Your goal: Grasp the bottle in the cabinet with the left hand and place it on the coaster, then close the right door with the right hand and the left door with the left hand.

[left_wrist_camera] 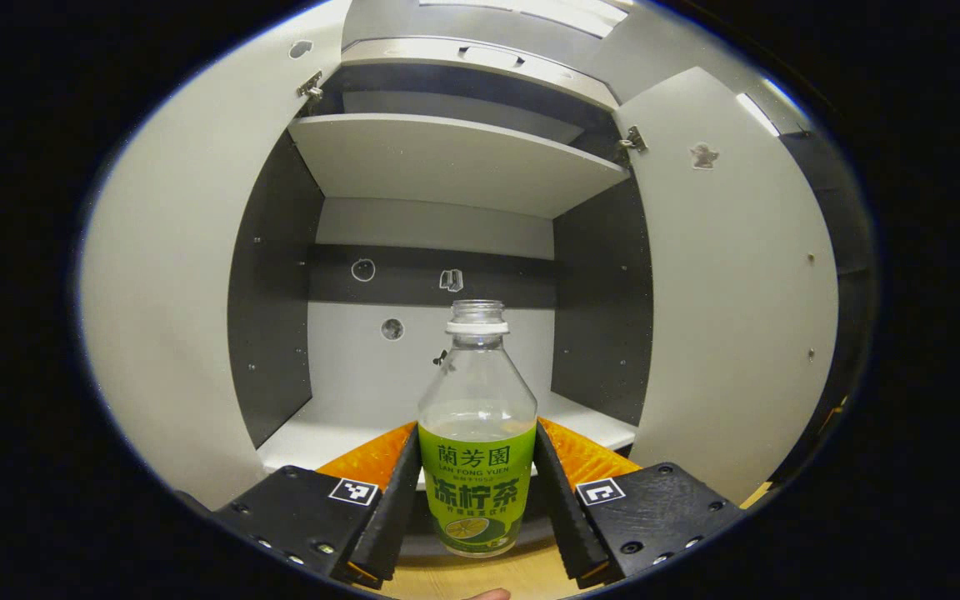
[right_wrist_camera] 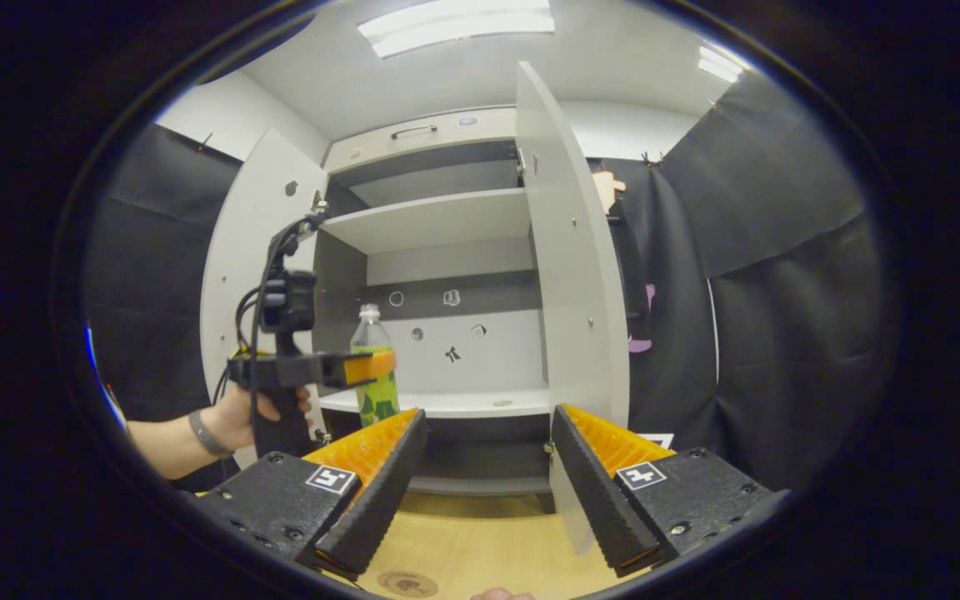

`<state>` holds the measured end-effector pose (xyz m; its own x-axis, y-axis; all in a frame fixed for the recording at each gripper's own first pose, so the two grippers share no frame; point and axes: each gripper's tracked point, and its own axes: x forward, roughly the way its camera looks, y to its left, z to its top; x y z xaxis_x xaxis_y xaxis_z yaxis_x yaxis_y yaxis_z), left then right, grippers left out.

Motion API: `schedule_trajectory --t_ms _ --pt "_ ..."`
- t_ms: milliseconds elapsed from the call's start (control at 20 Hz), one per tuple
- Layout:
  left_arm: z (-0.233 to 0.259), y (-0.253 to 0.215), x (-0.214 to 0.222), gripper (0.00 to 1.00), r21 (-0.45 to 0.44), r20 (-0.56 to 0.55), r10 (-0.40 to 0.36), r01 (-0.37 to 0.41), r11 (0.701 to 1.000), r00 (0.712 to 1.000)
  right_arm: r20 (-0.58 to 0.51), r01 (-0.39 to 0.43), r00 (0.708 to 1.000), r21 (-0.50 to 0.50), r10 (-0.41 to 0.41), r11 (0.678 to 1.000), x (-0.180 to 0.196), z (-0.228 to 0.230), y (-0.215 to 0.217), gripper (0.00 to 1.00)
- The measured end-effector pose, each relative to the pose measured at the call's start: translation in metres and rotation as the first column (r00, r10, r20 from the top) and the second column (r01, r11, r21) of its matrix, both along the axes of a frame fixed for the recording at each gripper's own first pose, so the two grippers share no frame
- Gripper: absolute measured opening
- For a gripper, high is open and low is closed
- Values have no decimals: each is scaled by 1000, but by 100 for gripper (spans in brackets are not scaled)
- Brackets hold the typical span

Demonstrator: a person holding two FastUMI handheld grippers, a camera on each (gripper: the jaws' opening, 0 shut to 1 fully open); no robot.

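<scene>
A: Left gripper [left_wrist_camera: 477, 492]?
B: Clamped on the bottle [left_wrist_camera: 477, 433], one finger pressed to each side of the green label. Bottle upright, cap off, clear above the label, with a little liquid at label height.

A: Bottle's place?
B: Out in front of the cabinet [left_wrist_camera: 447, 158], not on the lower shelf [left_wrist_camera: 338, 425]. Held above the wooden table [left_wrist_camera: 480, 579], base apparently clear of it. Seen from the right gripper view too: bottle [right_wrist_camera: 373, 375] gripped side-on by the left gripper [right_wrist_camera: 376, 367], a hand [right_wrist_camera: 242, 417] around its handle, a band at the wrist, cables running up from the body.

A: Right gripper [right_wrist_camera: 488, 487]?
B: Spread wide, nothing between the fingers. Pointed at the cabinet [right_wrist_camera: 438, 225] from farther back, over the table [right_wrist_camera: 480, 533].

A: Coaster?
B: Round, brown, flat on the table at the very bottom of the right gripper view [right_wrist_camera: 407, 582], just ahead of the right gripper's left finger. Bottle well apart from it, higher and to the left.

A: Doors?
B: Both swung open. Left door [right_wrist_camera: 234, 275] behind the left gripper; right door [right_wrist_camera: 572, 275] nearly edge-on, its lower corner reaching down between the right gripper's fingers in view. Same in the left gripper view: left door [left_wrist_camera: 163, 283], right door [left_wrist_camera: 738, 292] flanking the opening.

A: Inside the cabinet?
B: Upper shelf [left_wrist_camera: 447, 158] bare, small holes and marks on the back panel [left_wrist_camera: 422, 333].
</scene>
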<state>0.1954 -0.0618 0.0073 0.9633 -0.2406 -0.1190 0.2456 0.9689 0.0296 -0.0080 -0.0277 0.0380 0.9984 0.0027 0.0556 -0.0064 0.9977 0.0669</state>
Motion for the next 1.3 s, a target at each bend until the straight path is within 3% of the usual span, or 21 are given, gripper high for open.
schedule_trajectory --t_ms 100,250,550,650,700,750,900,950,1000,1300 --pt "-26 -4 -36 71 1 6 -8 8 1000 1000 18 -2 1000 -2 2 1000 4 9 -1 99" --pt "-71 -20 -91 71 -71 -1 -56 56 996 998 11 -2 1000 -9 3 1000 7 13 -4 98" --pt "-157 -13 -158 71 5 -33 81 -81 997 996 9 47 999 -25 -46 999 9 16 -16 99" --pt "-185 -21 -179 72 18 -73 77 -76 997 994 -6 63 998 -41 -64 997 9 13 -19 99" --pt "-196 -28 -188 71 13 -91 59 -59 998 994 -18 64 998 -43 -65 997 9 10 -19 94" --pt "-203 -31 -197 72 17 -86 58 -57 998 995 -30 63 997 -43 -64 997 9 7 -18 98" --pt "-223 -32 -205 71 52 -74 79 -75 996 994 -86 55 995 -48 -59 997 12 -7 -15 98" --pt "-233 -33 -207 71 48 -95 80 -76 996 992 -103 51 993 -55 -56 997 12 -11 -14 94" --pt "-242 -34 -211 71 35 -113 82 -78 996 990 -111 49 992 -63 -56 997 12 -12 -13 99" --pt "-243 -35 -218 74 40 -69 67 -65 997 995 -140 42 989 -86 -54 995 10 -20 -12 99"
